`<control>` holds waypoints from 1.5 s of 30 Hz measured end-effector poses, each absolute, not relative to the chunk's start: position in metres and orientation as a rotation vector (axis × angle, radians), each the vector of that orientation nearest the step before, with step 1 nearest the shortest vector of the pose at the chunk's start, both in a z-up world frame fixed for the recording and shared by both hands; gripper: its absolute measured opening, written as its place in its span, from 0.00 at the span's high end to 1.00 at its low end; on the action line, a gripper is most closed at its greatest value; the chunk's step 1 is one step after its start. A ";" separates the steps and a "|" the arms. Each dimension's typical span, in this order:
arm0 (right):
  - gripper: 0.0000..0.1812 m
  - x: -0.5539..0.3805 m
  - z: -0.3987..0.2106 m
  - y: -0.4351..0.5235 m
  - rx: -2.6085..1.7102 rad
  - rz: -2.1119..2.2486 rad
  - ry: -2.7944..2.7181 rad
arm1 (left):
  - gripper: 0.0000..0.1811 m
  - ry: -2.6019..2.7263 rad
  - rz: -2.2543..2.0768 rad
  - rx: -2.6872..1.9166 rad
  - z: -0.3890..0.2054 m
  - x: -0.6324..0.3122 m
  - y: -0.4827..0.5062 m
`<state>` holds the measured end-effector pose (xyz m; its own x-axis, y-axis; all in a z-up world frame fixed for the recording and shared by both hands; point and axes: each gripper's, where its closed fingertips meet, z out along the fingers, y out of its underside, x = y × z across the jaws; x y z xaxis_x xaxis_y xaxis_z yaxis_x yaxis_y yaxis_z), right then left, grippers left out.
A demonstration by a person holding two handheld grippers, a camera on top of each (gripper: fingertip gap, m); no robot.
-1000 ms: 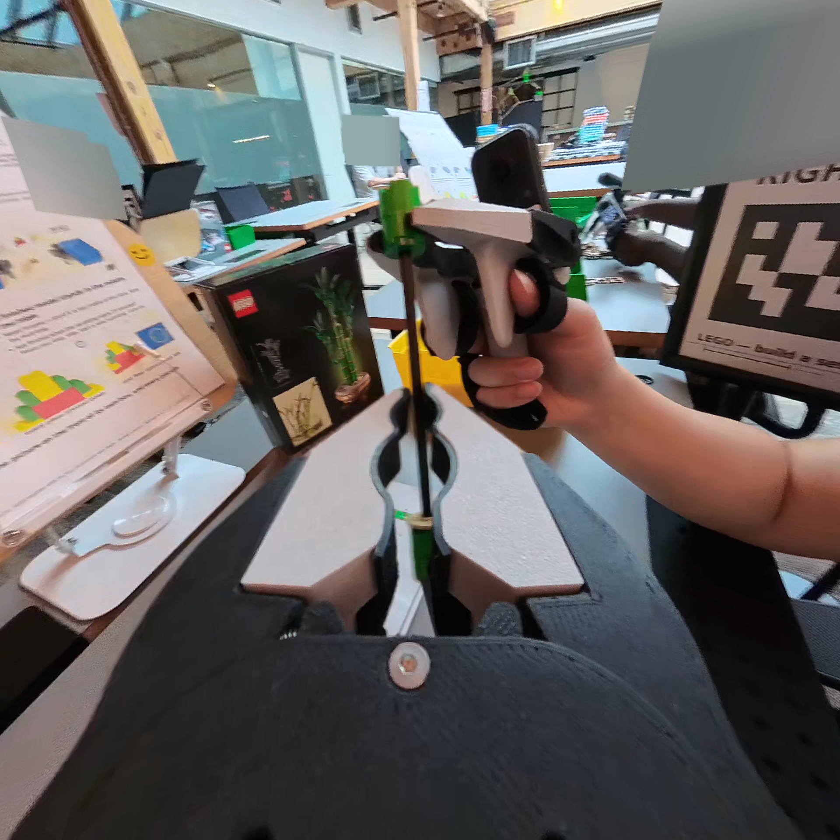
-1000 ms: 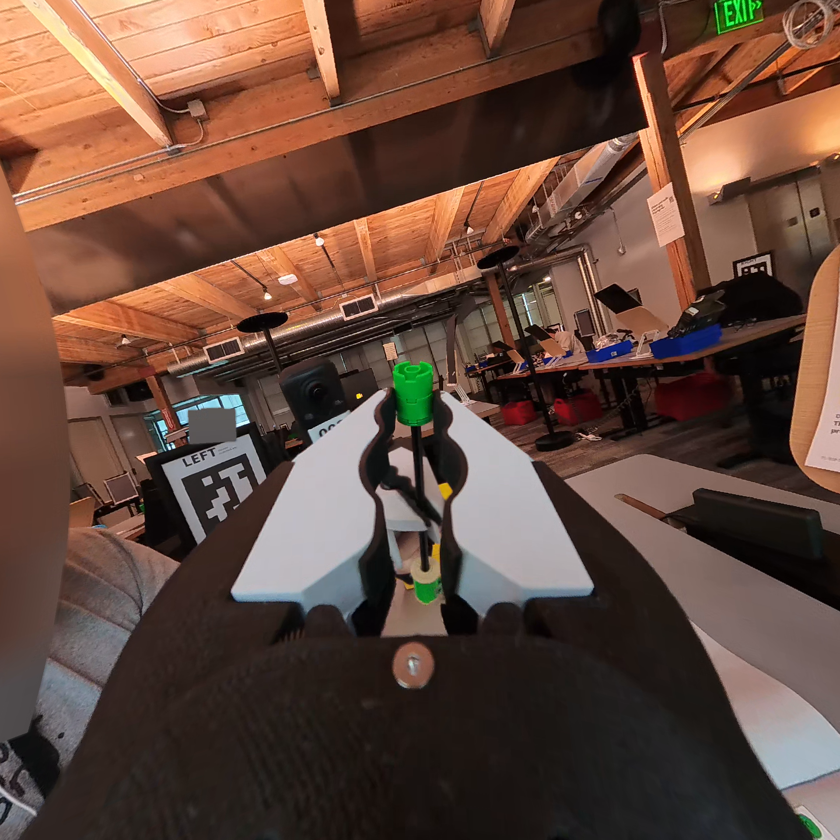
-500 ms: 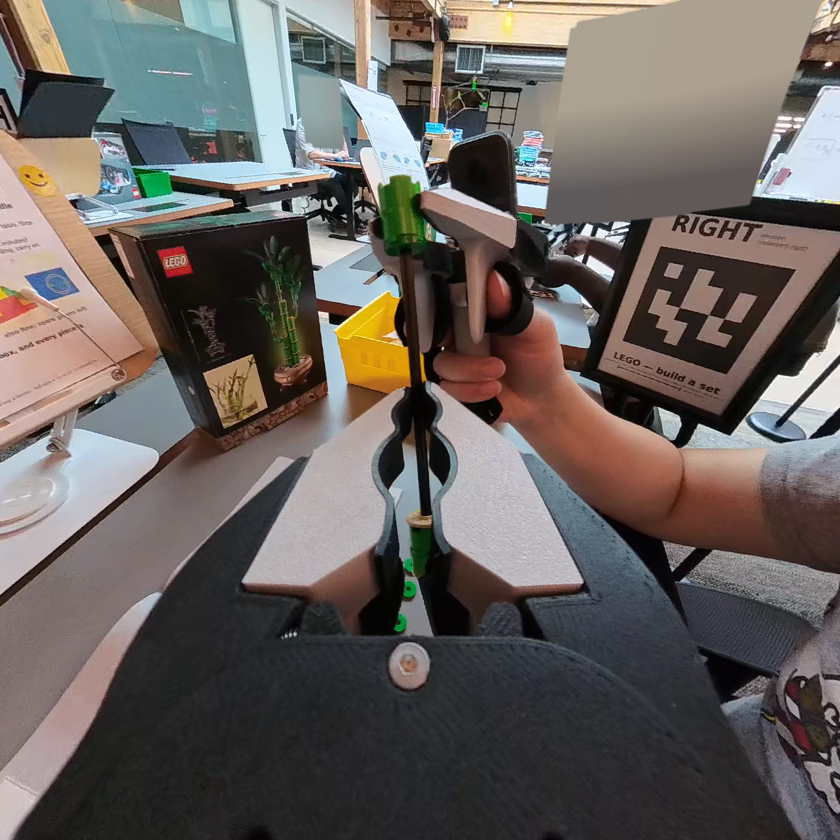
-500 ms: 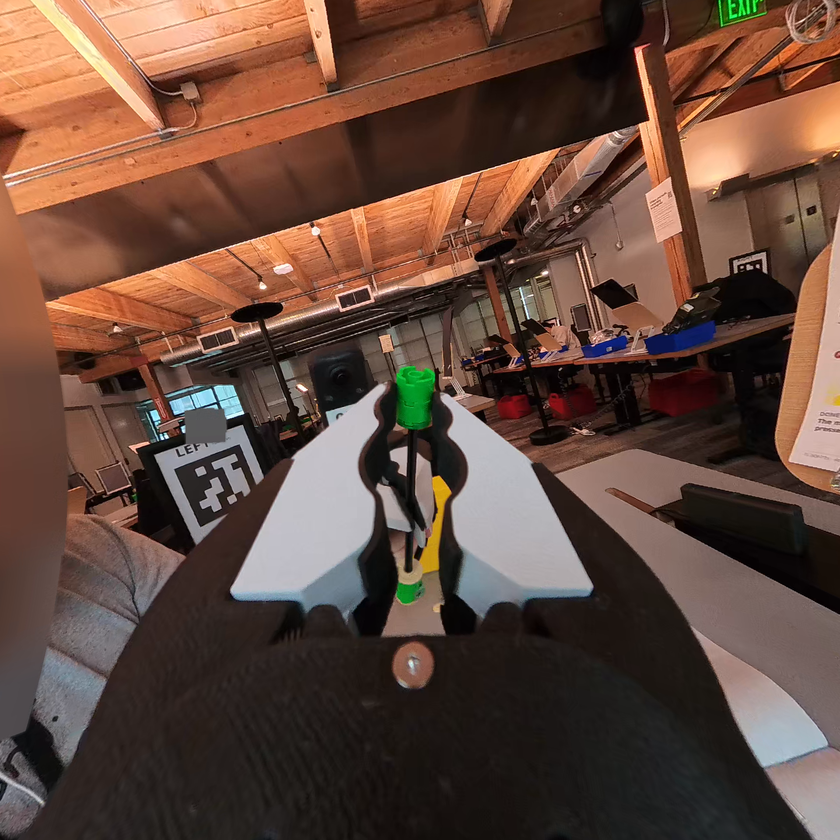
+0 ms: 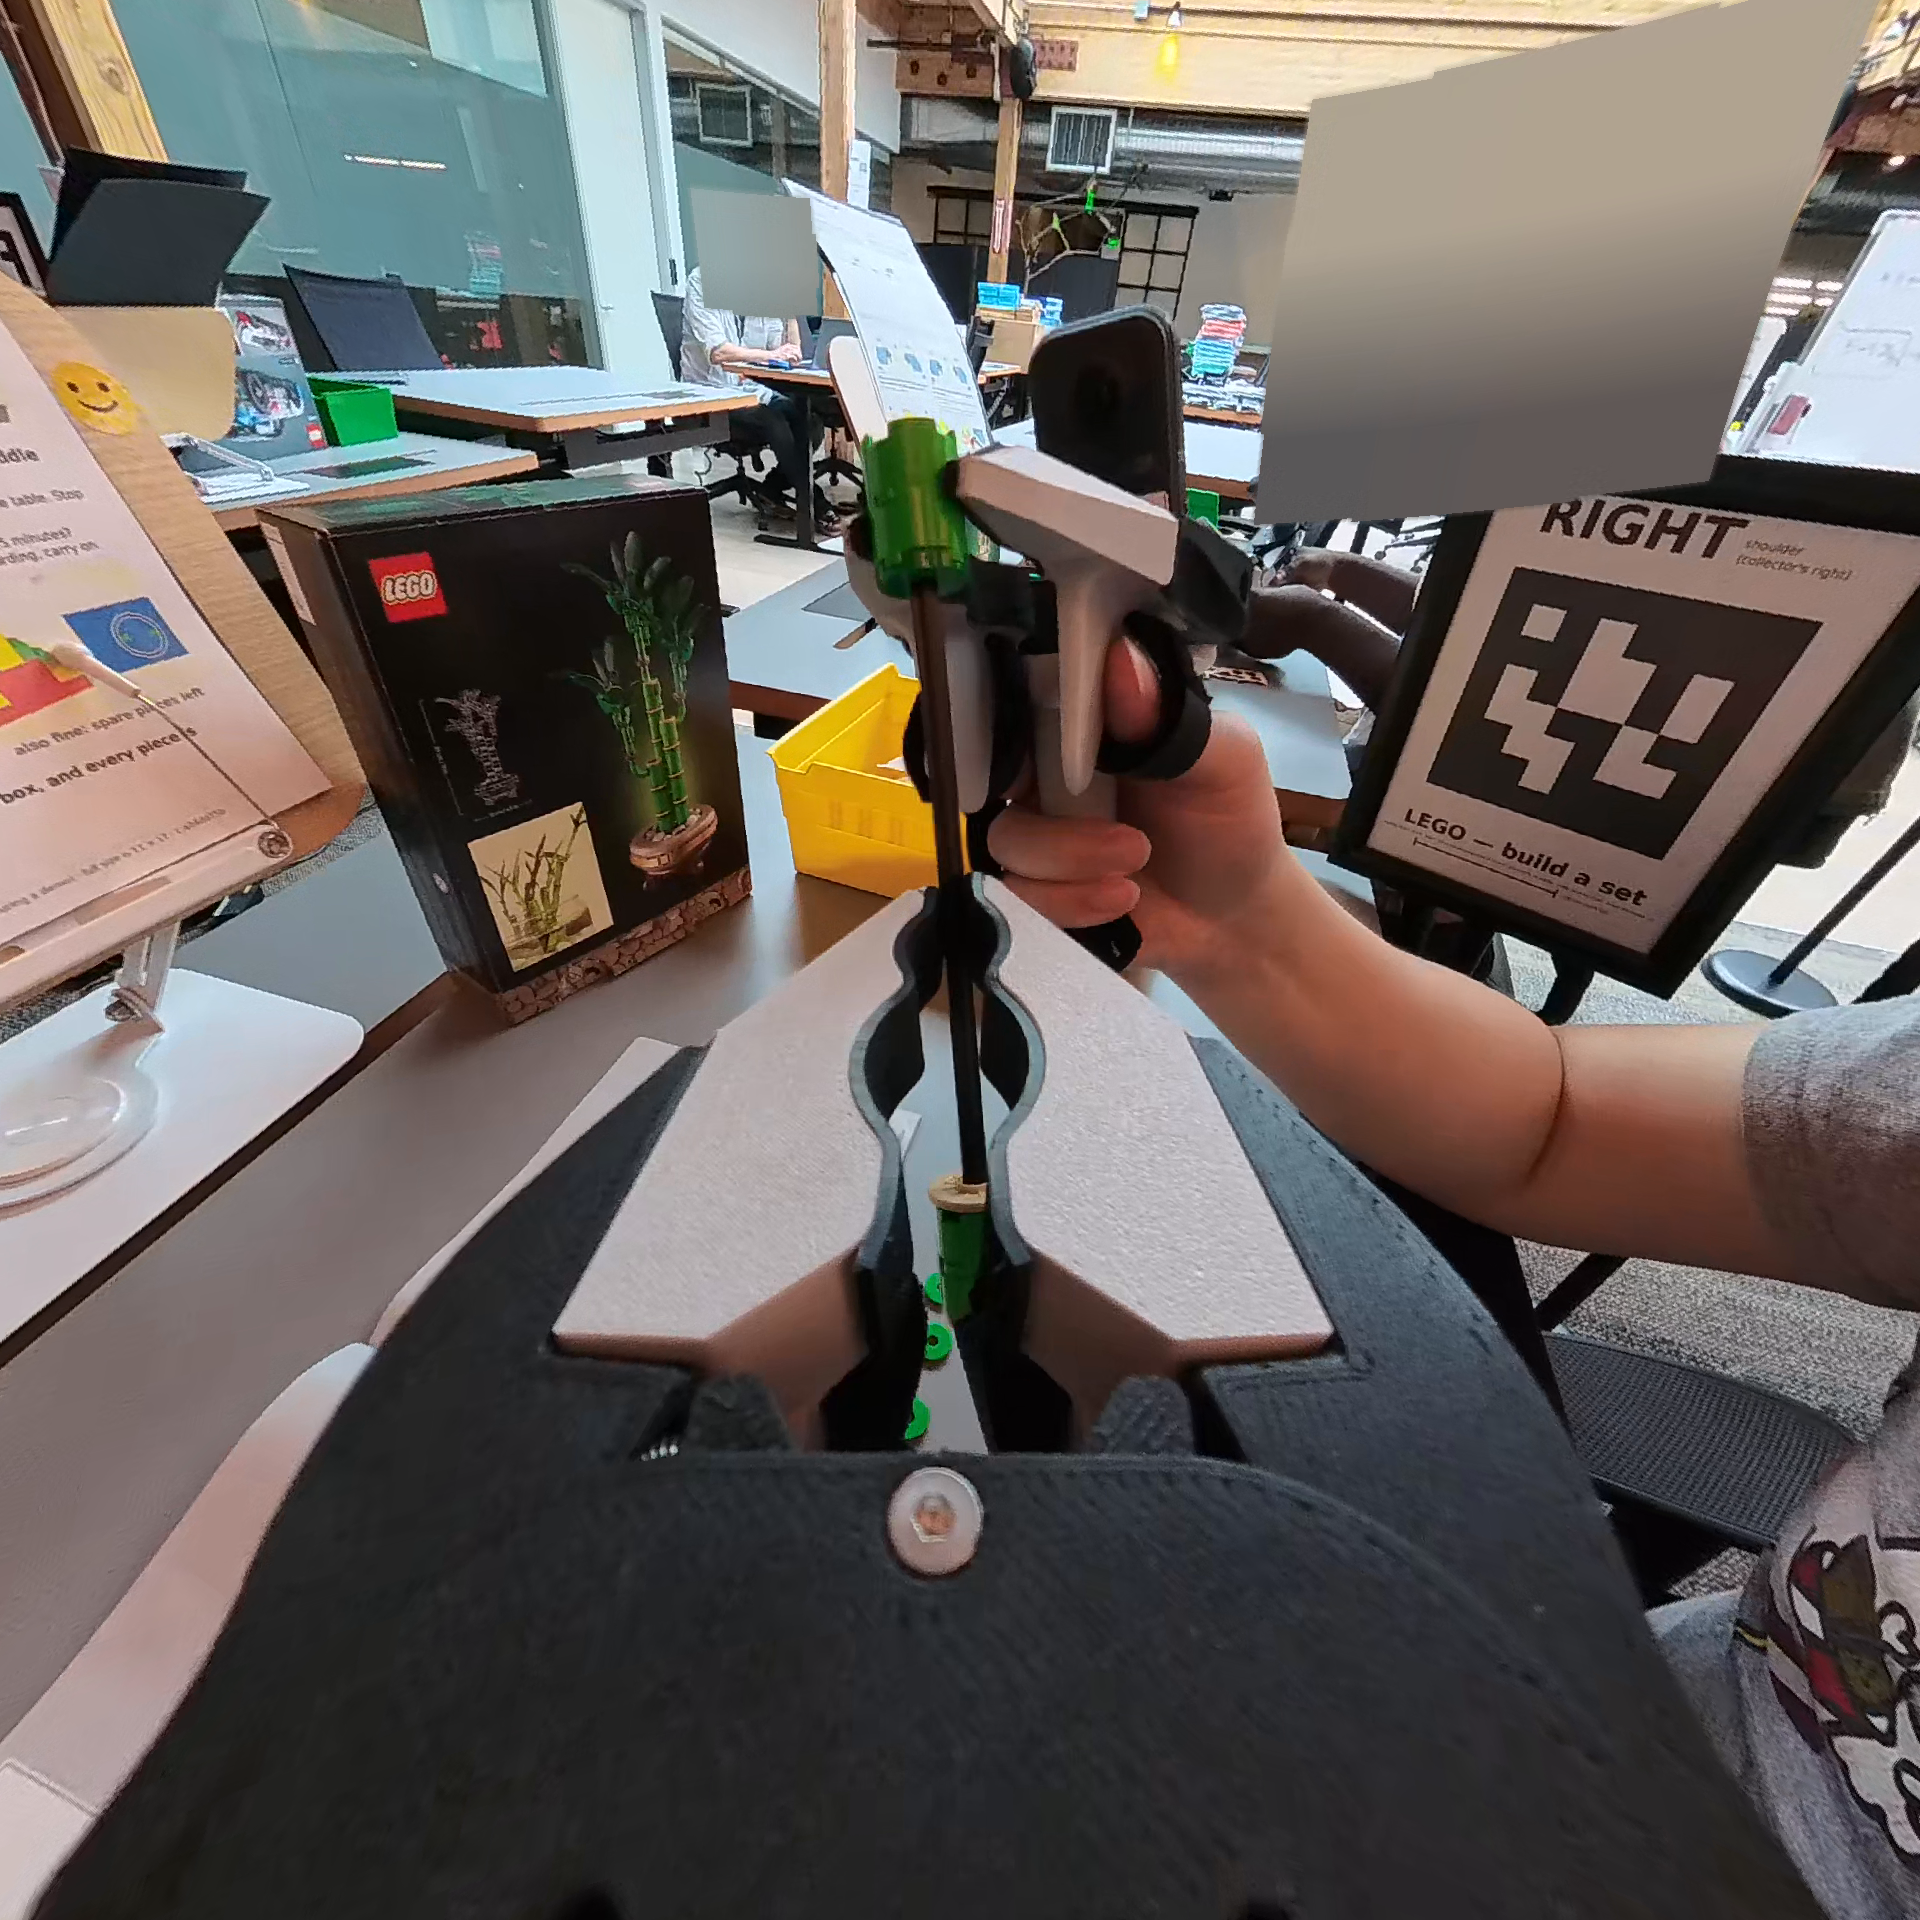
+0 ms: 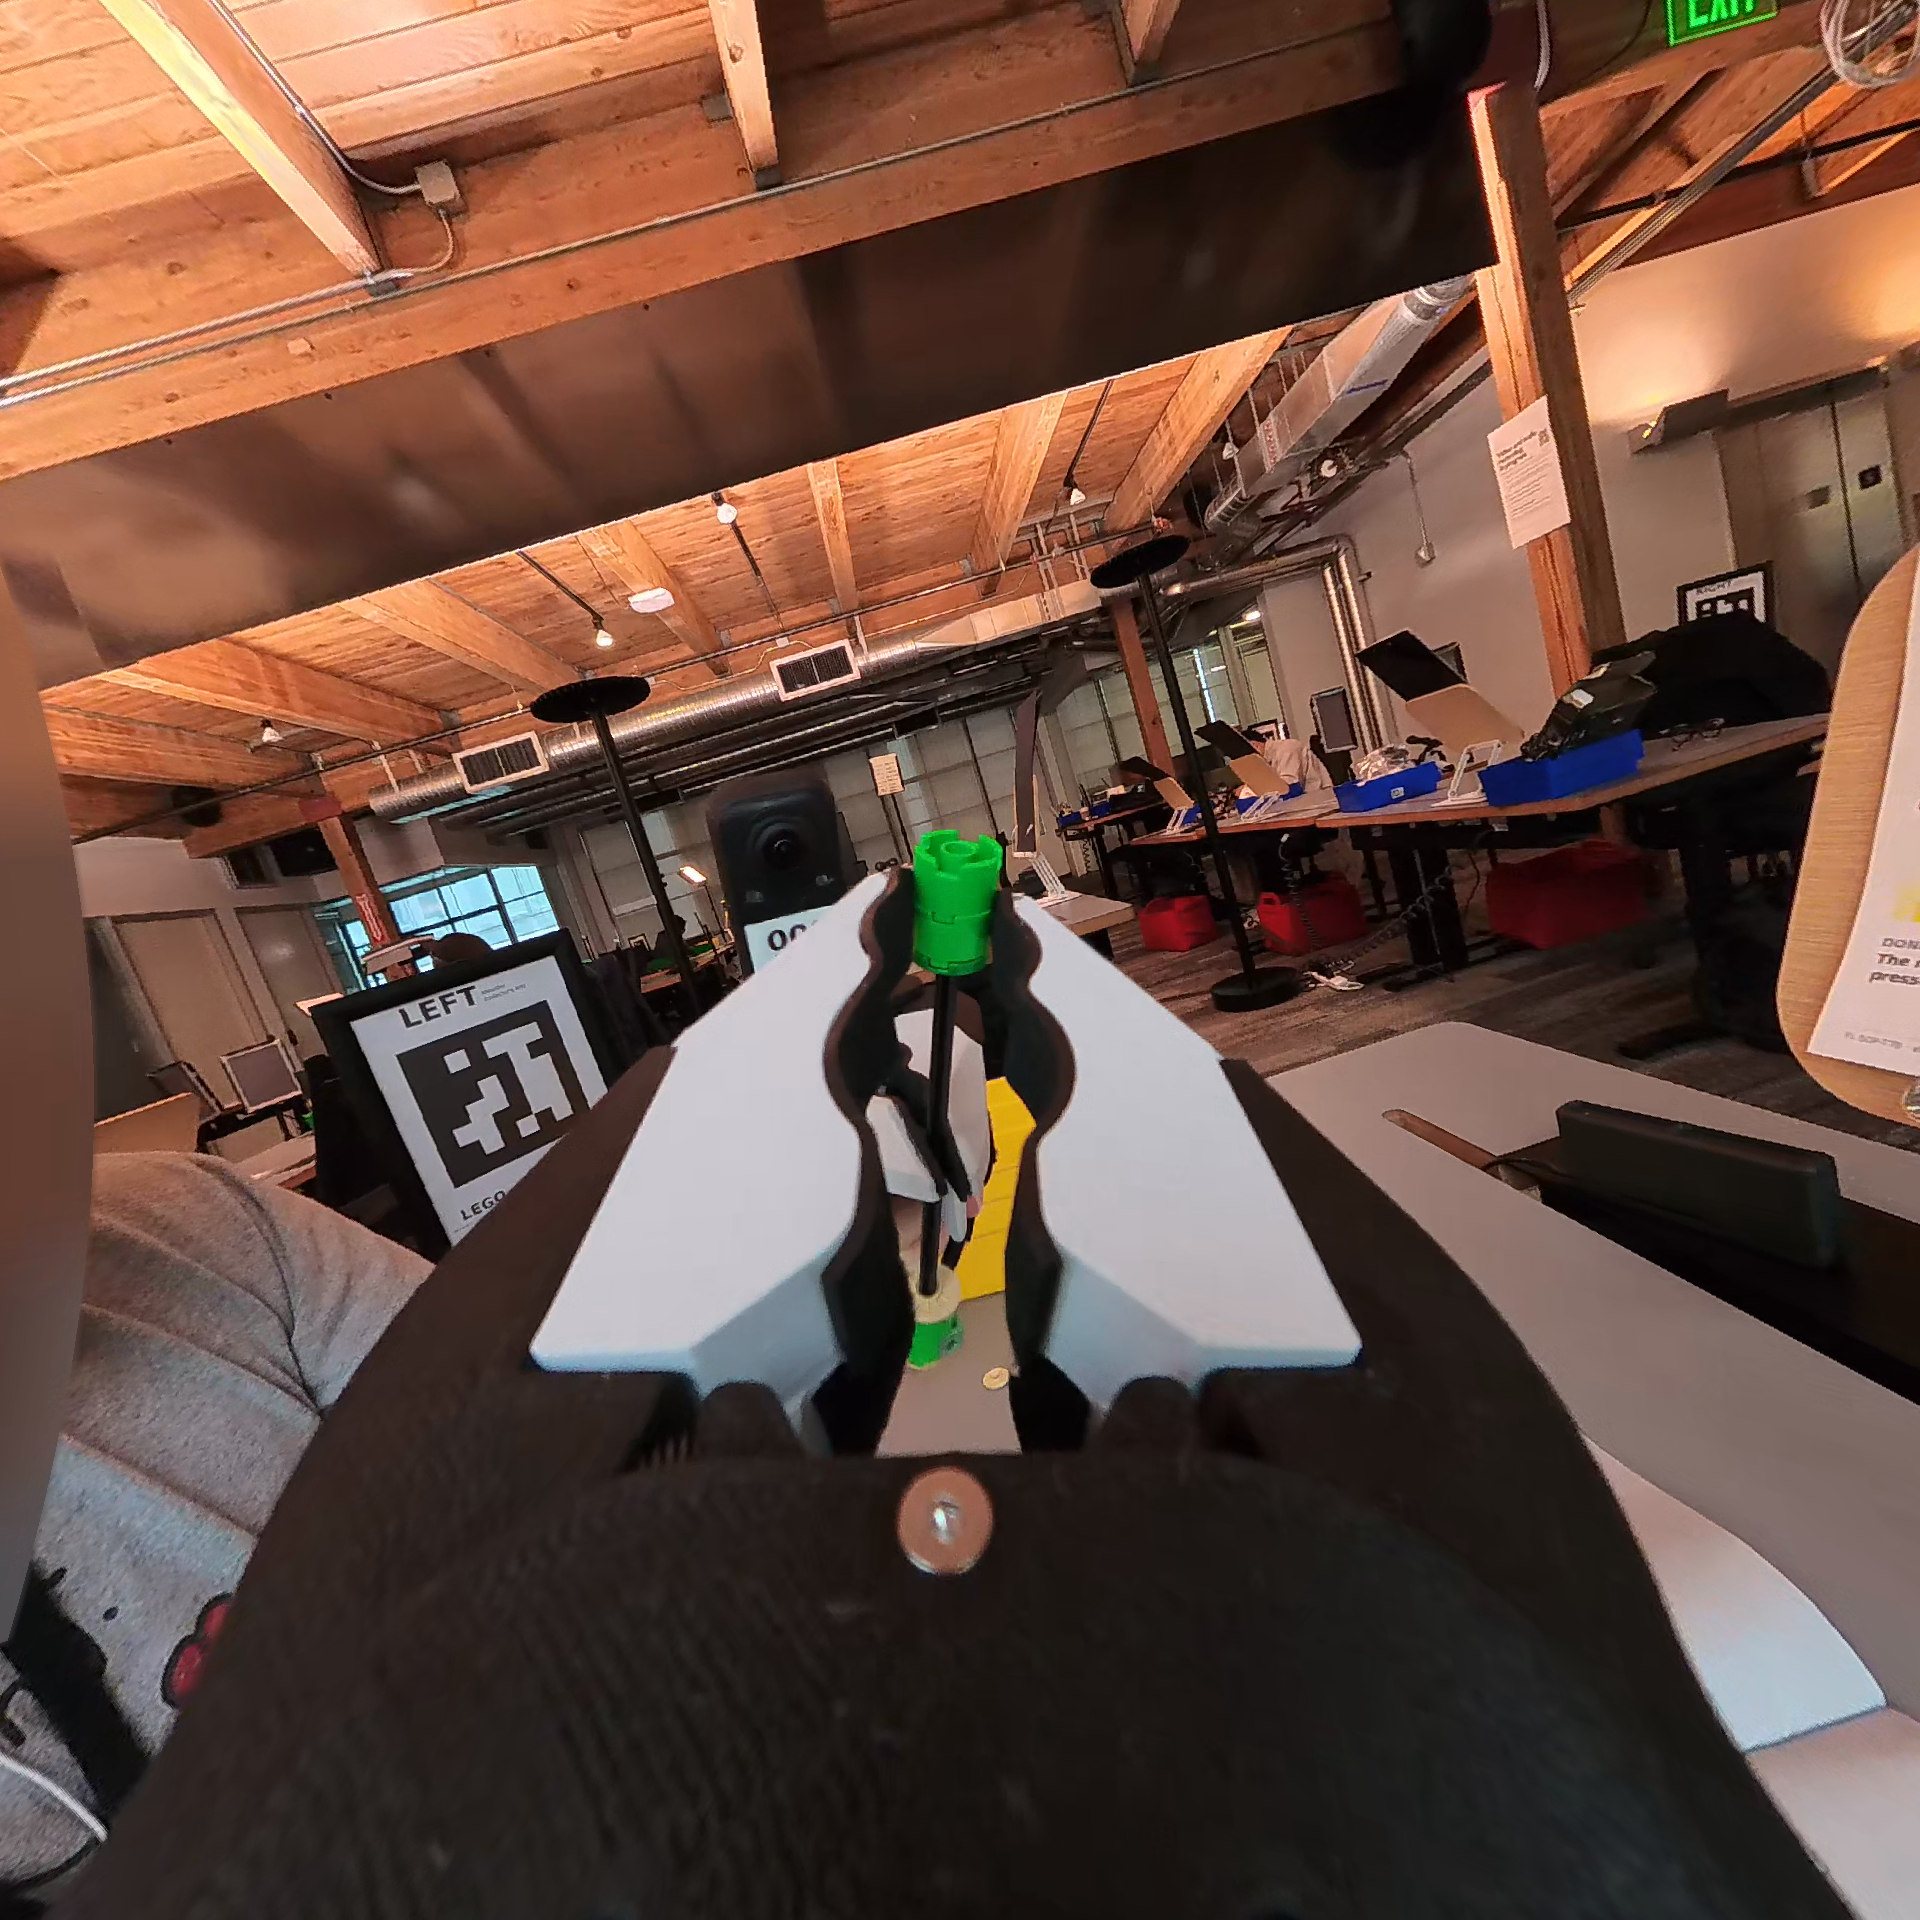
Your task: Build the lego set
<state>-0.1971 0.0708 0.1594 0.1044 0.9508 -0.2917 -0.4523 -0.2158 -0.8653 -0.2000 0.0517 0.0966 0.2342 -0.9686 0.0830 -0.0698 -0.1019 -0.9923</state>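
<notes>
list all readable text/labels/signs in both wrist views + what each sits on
Not transcribing writing; bearers only.
Black box: red logo patch, small print.
Marker board beside the hand: heading, caption.
Marker board by the grey sleeve: heading, caption cut off.
Instruction sheet: printed lines.
Green ceiling sign: lit letters, cropped.
Paper on post: too small.
White tag: partly hidden.
Black rod, green piece: none.

Left gripper [image 5: 951,935]: pale grey wedge fingers [image 5: 748,1174] with wavy black pads on a textured black body, one silver screw [image 5: 934,1522]. Person: grey short sleeve [image 5: 1829,1132], printed shirt
</notes>
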 end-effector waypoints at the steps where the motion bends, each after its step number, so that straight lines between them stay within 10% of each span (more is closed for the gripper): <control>1: 0.92 -0.198 0.159 0.071 -1.122 1.451 -0.612 | 1.00 1.048 -1.056 -1.441 0.096 -0.200 0.052; 8: 0.91 -0.202 0.149 0.068 -1.195 1.399 -0.752 | 0.99 1.167 -0.989 -1.421 0.085 -0.206 0.055; 14: 0.69 -0.200 0.099 0.050 -1.285 0.940 -1.197 | 0.99 1.392 -0.689 -1.327 0.062 -0.232 0.056; 27: 0.86 -0.243 -0.030 0.001 -1.308 0.519 -1.549 | 0.99 1.647 -0.429 -1.300 -0.079 -0.278 0.014; 45: 0.83 -0.208 0.038 -0.097 -1.355 1.148 -1.189 | 1.00 1.375 -0.620 -0.836 0.005 -0.292 -0.022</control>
